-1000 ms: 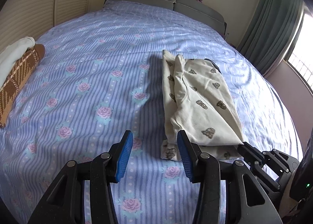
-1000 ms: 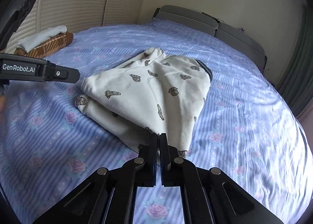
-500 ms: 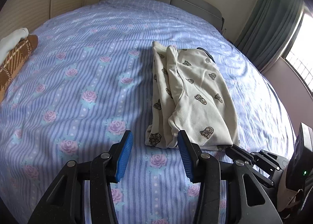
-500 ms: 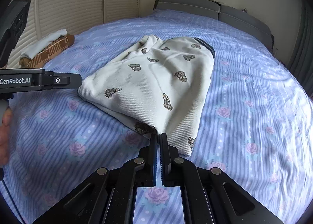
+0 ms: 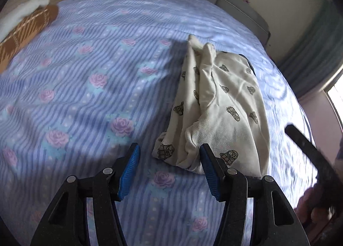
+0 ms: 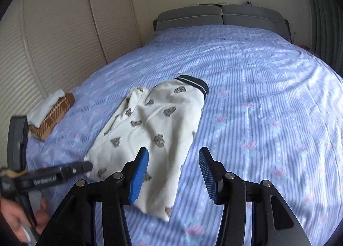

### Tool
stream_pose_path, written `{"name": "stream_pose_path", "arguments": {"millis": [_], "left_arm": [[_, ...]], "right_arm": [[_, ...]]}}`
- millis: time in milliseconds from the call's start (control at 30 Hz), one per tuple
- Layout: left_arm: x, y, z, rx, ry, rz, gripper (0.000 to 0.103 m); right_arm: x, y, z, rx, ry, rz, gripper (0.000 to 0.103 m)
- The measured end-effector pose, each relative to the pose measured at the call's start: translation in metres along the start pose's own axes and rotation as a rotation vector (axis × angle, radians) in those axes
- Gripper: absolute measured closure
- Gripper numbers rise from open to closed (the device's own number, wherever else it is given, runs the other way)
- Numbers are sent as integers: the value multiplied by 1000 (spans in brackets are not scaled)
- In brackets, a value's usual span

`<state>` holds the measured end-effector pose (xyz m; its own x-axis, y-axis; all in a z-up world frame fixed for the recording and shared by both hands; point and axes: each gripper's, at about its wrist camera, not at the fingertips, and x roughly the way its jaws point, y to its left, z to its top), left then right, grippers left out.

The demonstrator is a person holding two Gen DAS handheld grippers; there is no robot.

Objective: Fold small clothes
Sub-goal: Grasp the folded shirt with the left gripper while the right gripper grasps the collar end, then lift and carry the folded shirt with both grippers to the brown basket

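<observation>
Cream printed garment (image 6: 154,130) folded lengthwise mid-bed (image 6: 268,87); left gripper (image 5: 169,168) and right gripper (image 6: 173,170) both released, empty. Next, probably: grasping near hem, folding toward collar.

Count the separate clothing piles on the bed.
2: the cream printed garment lies folded mid-bed; a brown plaid and white pile sits at the bed's edge by the wall. More may be out of view.

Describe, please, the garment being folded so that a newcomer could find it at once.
On the blue rose-print bedspread, near the middle, lies a folded cream garment. Unlike the brown plaid bundle by the wall, it carries small grey-brown prints and a dark navy striped band.
</observation>
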<state>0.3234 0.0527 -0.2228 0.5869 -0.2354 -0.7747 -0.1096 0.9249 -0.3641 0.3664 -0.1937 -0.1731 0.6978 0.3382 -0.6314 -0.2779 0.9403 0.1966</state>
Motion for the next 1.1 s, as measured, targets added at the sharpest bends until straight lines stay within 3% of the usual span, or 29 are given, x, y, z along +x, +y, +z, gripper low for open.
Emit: {"name": "stream_pose_path", "arguments": {"millis": [167,367,600,733,833,867,900,967,1033,1100], "left_arm": [[-1,9,-3,-148,-25,-8,46],[4,14,-7,-237,-58,-47,42],[8,12,-12,-253,-70,-101,42],[12,13,-13,-253,-76,-110,43],[14,11,-12,-247,-87,-107,48],[15,11,-11,-247,-87,-113,54],[16,11,-11,-249,-83,-122,66],[19,12,-11,-256,-60,-153,79],[17,12,-11,-258,-59,-151,84],[14,11,-10,-239,-63,-143,86]], "right_arm": [[49,-29,40,104,82,109,53],[94,-58,61,225,153,130,53],[131,-83,60,322,197,216,52],[150,-82,67,301,206,287,51],[162,-76,70,275,226,326,51],[165,-73,70,272,230,337,51],[166,-72,71,272,233,347,55],[169,-73,69,291,248,369,69],[168,-73,66,319,249,390,80],[163,-70,64,322,239,386,83]]}}
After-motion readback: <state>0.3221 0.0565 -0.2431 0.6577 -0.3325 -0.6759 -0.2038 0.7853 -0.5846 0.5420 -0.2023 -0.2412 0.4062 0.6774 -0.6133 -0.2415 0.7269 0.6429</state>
